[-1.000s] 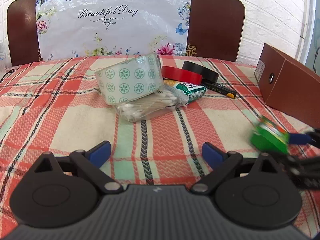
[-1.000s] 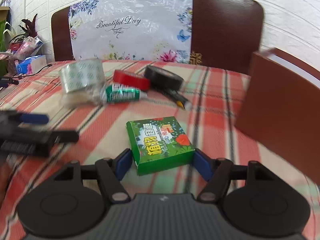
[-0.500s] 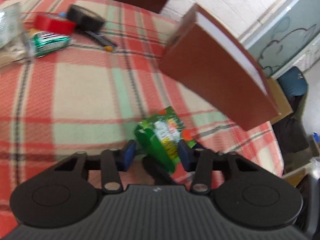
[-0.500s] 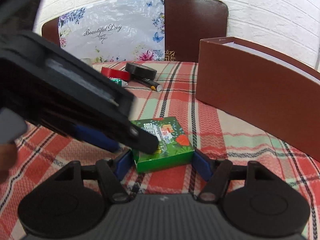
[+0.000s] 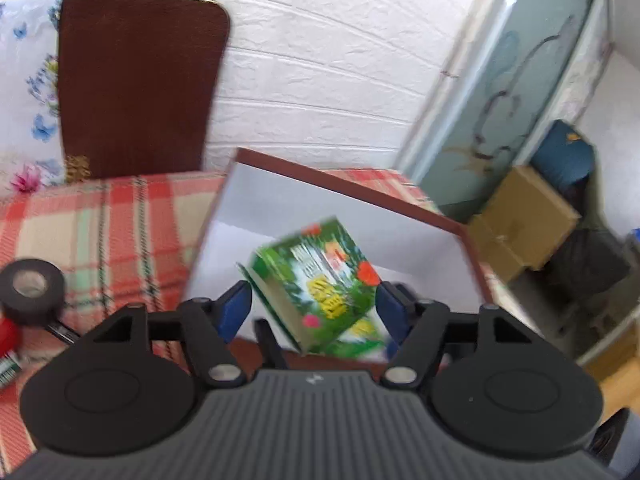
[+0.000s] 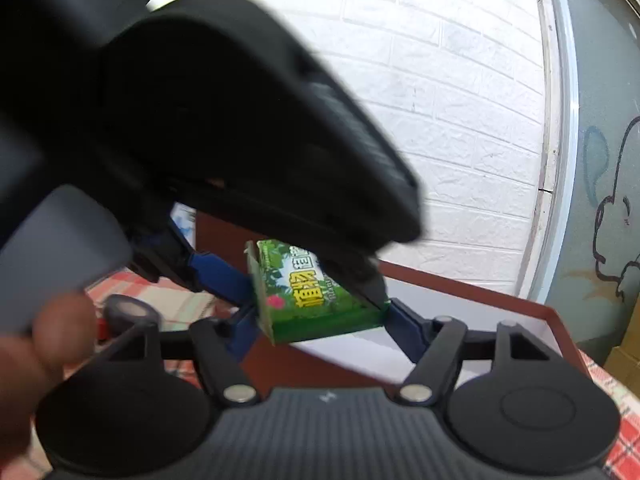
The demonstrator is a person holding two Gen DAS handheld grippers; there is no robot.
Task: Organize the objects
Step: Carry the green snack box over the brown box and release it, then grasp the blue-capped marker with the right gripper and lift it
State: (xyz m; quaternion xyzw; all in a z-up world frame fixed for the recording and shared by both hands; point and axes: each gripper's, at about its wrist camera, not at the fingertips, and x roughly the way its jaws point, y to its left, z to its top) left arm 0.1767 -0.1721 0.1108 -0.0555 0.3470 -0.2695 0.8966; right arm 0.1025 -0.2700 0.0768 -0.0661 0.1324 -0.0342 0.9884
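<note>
- Edges and room: brown box (image 5: 360,196) open-topped, white inside, its far rim running from 11 to 3 o'clock of the left gripper (image 5: 313,306). Near rim just under the fingers. Open white floor of the box on all sides of the gripper tips.
- Checked tablecloth (image 5: 100,220) bare between the box's left wall and the black tape roll (image 5: 30,290) at 9 o'clock. Red roll (image 5: 8,332) cut off by the frame edge just below it.
- Beyond the table at 2 o'clock: cardboard carton (image 5: 520,220) and a glass door (image 5: 500,100). At 11 o'clock: dark wooden board (image 5: 136,80) against a white brick wall (image 5: 320,80).
- Left view only: box interior from above, carton, wooden board, red roll.
- Right view only: left gripper's black body filling the upper left from 9 to 1 o'clock, and a person's hand (image 6: 48,340) at 8 o'clock, blurred.
- Green packet (image 5: 320,280) tilted, blurred, in the air over the brown box's white interior, between the left gripper's blue pads (image 5: 236,306), a sliver of gap visible at the left pad.
- Left gripper: released, jaws opening, packet between them.
- Right gripper (image 6: 320,322): jaws opening, packet between them at 12 o'clock, its corners just beside both pads; firm contact not confirmed.
- Left gripper's fingers flanking the packet from above in the right view.
</note>
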